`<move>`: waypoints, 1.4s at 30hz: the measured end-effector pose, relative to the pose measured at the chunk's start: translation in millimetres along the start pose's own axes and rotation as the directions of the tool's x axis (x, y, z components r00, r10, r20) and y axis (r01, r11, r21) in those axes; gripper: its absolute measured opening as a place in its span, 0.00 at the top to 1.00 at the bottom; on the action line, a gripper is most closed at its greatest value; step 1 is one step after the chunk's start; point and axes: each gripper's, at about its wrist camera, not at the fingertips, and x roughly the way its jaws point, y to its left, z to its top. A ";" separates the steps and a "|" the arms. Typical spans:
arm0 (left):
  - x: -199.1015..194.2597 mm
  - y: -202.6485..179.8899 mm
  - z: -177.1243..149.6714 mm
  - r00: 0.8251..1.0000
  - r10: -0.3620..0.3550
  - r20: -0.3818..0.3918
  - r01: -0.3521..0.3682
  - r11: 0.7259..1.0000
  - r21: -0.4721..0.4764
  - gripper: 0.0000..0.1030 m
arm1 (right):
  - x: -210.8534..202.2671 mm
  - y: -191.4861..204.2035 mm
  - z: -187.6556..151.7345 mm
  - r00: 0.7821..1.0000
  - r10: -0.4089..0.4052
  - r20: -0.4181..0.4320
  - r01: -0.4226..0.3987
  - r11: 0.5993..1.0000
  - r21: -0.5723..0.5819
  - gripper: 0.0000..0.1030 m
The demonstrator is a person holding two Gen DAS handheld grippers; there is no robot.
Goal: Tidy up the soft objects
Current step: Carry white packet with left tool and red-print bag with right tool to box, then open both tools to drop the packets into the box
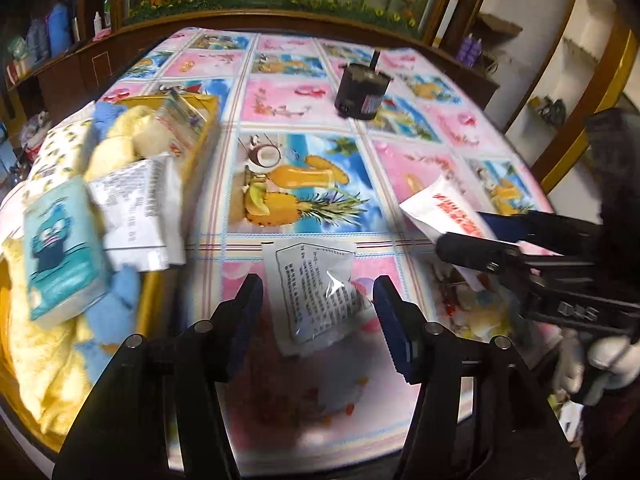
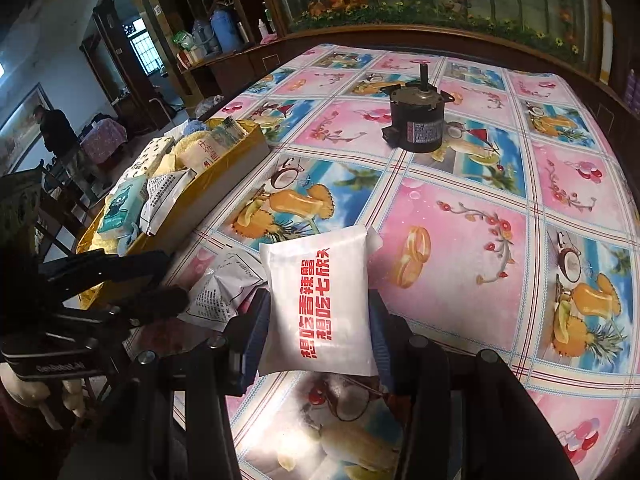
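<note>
In the right wrist view my right gripper (image 2: pixel 318 300) is shut on a white packet with red characters (image 2: pixel 320 304), held a little above the table; the left wrist view shows that gripper (image 1: pixel 464 232) and packet (image 1: pixel 440 208) at the right. My left gripper (image 1: pixel 316 284) is open. A clear-and-white packet with black print (image 1: pixel 316 296) lies flat on the tablecloth between its fingers, with neither pad pressing on it. The same packet (image 2: pixel 224 292) shows just beyond the left gripper (image 2: pixel 172 280) in the right wrist view.
A yellow box (image 1: pixel 200 152) (image 2: pixel 224 184) at the table's left holds a teal tissue pack (image 1: pixel 60 256), white packets and yellow and blue towels. A black motor (image 1: pixel 362 88) (image 2: pixel 420 120) stands farther back. A person (image 2: pixel 56 132) stands far off at left.
</note>
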 end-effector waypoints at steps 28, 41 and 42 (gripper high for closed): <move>-100.7 102.3 -3.7 0.969 -0.002 0.247 0.060 0.971 -0.230 0.65 | -3.5 70.6 32.7 0.984 0.176 0.030 -0.172 0.979 -0.111 0.55; -91.2 194.8 -29.8 0.954 0.213 0.210 -0.108 0.900 -0.422 0.65 | 68.6 186.4 50.7 0.957 0.257 -0.134 -0.285 0.919 -0.271 0.55; -91.5 196.1 -30.8 0.953 0.212 0.217 -0.103 0.899 -0.425 0.65 | 75.8 193.3 50.5 0.961 0.238 -0.140 -0.269 0.920 -0.285 0.55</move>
